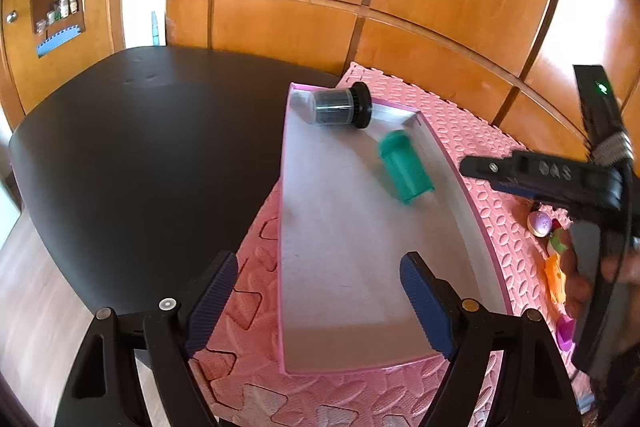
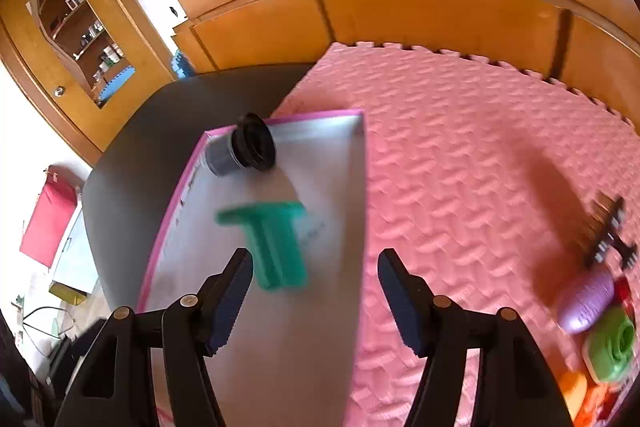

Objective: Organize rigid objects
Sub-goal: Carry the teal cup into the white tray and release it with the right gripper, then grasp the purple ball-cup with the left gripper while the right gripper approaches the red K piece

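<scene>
A: Starting at the left: black table [image 1: 140, 155], bare, not part of the sorting. Pink foam mat [image 1: 248, 291] laid over its right side, probably to keep hard pieces from sliding or clattering.

B: Next, the left gripper [image 1: 320, 303]?

A: Spread wide, holding nothing, hovering over the near end of the box [image 1: 352, 267]. Looks parked there, ready either to steady the box or to leave room for the other hand.

B: And inside the box?

A: Two pieces so far. Black jar [image 1: 340, 105] lying on its side in the far corner, against the back wall; tucked away like that to leave floor free, at a guess. Green block [image 1: 406, 167] blurred in both views, near the right wall from the left wrist view. Cannot tell whether resting on the floor or not quite settled.

B: Right gripper [image 2: 316, 291]?

A: Wide open as well, gripping nothing. Green block just ahead of the left finger in its own view, apart from both pads. Reads like a drop-off, though only a judgement.

B: Further right?

A: Loose pile on the mat, well apart from the box: purple egg [image 2: 586, 301], green toy [image 2: 610, 345], orange toy [image 2: 576, 393], a dark blurred thing [image 2: 610, 235] beyond them. Likely next in line for the box.
</scene>
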Motion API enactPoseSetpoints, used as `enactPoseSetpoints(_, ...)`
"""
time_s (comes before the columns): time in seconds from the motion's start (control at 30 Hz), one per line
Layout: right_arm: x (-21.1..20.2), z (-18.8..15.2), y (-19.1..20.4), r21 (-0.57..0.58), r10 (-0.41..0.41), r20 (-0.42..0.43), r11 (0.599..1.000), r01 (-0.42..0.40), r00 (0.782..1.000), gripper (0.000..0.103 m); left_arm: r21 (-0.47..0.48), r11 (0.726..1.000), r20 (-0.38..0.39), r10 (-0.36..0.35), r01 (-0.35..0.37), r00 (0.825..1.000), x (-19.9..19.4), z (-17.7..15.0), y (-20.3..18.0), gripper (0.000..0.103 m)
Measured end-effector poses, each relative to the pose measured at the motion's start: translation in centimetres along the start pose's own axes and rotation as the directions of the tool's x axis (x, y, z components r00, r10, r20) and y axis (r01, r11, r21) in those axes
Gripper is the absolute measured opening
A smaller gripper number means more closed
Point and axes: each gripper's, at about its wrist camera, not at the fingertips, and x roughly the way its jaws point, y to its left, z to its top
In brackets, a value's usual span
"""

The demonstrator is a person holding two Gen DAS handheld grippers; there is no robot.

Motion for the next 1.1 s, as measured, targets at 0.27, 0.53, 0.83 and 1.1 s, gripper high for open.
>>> enactPoseSetpoints(0.27,-4.4,-3.4,-1.8,-0.016,-0.063,0.051,0.998,0.064,0.997,0.066,0.048,0.999,0.004,-0.012,0.011,1.0,-0.4,-0.1,-1.6,0.084)
enactPoseSetpoints(0.53,-9.9,-6.1,-6.9,0.061,-0.153,0.113,0.987,0.147,0.982,0.066,0.117,0.991,0.006,-0.065,0.064,0.998,-1.1,-0.2,-4.1,0.084)
enactPoseSetpoints(0.83,-16.8,-10.0,-17.2,0.304,-0.33,0.151,0.913,0.274,0.932,0.067,0.299,0.912,-0.091,-0.266,0.281,0.96,-1.2,-0.9,-11.2,0.084)
enactPoseSetpoints(1.1,-17.3,-14.3,-24.7,0.542,-0.383,0.102,0.795,0.272,0.918,0.067,0.481,0.72,-0.256,-0.43,0.5,0.866,-1.4,-4.4,-20.9,0.075)
